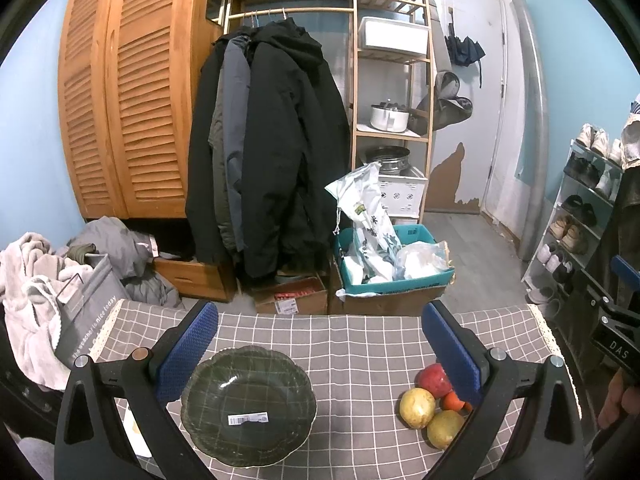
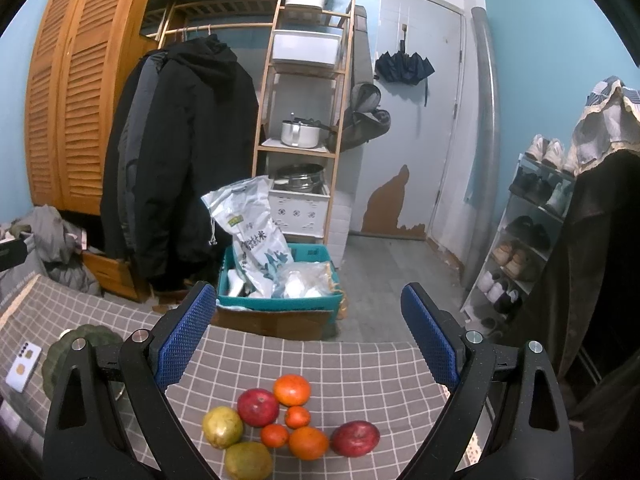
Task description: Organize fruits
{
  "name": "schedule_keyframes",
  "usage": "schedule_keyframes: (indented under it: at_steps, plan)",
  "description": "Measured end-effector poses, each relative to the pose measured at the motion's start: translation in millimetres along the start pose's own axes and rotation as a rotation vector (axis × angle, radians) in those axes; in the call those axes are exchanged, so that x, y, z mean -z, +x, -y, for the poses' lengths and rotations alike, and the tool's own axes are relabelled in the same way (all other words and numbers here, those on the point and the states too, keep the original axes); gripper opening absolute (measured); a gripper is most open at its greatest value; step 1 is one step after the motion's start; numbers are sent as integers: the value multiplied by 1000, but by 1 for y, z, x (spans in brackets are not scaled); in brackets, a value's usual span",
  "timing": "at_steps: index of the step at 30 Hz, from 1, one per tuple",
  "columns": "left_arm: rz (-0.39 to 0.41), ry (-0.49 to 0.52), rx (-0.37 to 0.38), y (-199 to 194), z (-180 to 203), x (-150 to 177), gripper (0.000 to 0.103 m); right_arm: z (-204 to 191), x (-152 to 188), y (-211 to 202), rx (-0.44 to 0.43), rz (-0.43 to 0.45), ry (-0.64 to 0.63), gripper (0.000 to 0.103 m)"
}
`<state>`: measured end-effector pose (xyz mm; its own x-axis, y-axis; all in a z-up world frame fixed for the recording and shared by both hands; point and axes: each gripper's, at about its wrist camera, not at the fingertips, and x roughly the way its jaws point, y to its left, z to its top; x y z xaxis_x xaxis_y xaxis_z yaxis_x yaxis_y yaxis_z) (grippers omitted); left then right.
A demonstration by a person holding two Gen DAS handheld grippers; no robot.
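Blue walls frame a cluttered entry room, with a louvered wooden wardrobe [image 1: 120, 92] at 10 o'clock, dark coats [image 1: 264, 152] hanging at 12 and a shoe rack [image 2: 520, 240] at 3. Closer in, a table [image 2: 340, 368] under a grey checked cloth fills the lower part of both views.

On the cloth in the left wrist view, a dark green scalloped plate [image 1: 248, 404] with a barcode sticker sits at 6 o'clock, empty. The left gripper [image 1: 316, 344] hangs above it, fingers spread wide and holding nothing.

The right gripper [image 2: 304, 332] is likewise wide open and empty, above the fruit cluster at 6 o'clock in its own view. There, two red apples [image 2: 258, 407] lie well apart. Two large oranges [image 2: 292, 390] sit at the cluster's far and near sides. Two yellow-green fruits [image 2: 222, 427] lie touching at 7 o'clock. Two small tangerines [image 2: 297, 417] nestle in the middle.

A white phone [image 2: 23, 366] lies at 9 o'clock, beside the plate.
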<state>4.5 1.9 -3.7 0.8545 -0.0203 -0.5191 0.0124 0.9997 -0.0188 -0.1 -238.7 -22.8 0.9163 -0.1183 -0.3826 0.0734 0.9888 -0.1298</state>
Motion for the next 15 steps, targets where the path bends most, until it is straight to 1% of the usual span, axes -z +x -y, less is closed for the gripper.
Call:
schedule_keyframes:
  at_steps: [15]
  plan:
    - [0,-1,0,0,0,1,103,1,-2,1,-2,-1,6,92]
